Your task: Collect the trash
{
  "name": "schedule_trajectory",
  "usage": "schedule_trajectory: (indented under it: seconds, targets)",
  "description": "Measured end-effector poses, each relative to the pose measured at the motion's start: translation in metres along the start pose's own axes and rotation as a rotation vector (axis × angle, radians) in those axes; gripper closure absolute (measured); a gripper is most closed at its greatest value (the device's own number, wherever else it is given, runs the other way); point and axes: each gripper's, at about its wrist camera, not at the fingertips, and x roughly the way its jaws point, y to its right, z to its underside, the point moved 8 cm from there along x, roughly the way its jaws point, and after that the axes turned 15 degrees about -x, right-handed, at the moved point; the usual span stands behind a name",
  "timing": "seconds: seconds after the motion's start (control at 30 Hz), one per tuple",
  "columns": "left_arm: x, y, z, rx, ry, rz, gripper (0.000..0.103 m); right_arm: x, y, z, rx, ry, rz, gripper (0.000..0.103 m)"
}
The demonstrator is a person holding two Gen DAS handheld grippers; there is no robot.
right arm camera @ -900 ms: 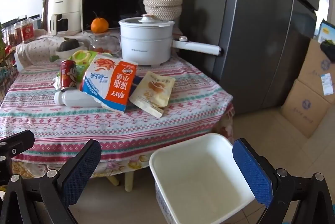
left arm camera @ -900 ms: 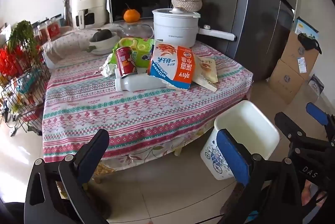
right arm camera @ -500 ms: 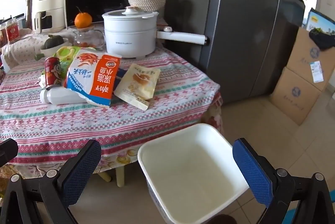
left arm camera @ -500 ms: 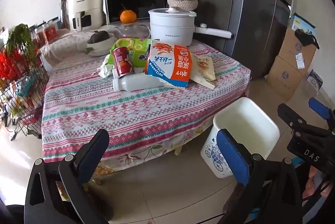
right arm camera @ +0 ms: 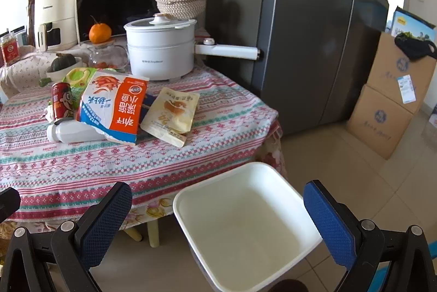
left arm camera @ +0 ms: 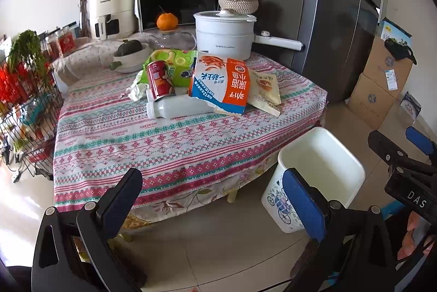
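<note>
Torn blue-orange packet (left arm camera: 221, 84); red can (left arm camera: 159, 80); white bottle (left arm camera: 177, 109) lying flat.

Table (left arm camera: 169, 144), patterned cloth: white bottle (left arm camera: 177, 109), snack bags (left arm camera: 221, 84), cooker pot (left arm camera: 224, 32).

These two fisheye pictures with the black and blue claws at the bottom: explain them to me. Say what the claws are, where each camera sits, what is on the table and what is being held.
There is no robot here. A person carries a pair of tongs in each hand, with a camera on each looking along the fingers. One picture looks out over the left tongs, the other over the right tongs. Both stand wide open and hold nothing.

On the patterned tablecloth lies the trash: a red can, a white bottle on its side, a torn orange and blue packet, a yellow pouch and a green bag. The white bin on the floor is empty.
</note>
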Motion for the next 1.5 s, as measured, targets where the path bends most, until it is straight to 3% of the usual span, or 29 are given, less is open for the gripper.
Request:
schedule_trajectory:
  seconds: [1.5]
  targets:
    - [0.0008, -0.0047, 0.0043, 0.000, 0.004, 0.004, 0.000, -0.0025, -0.0043, -0.0008, 0.002, 0.013, -0.006, 0.000]
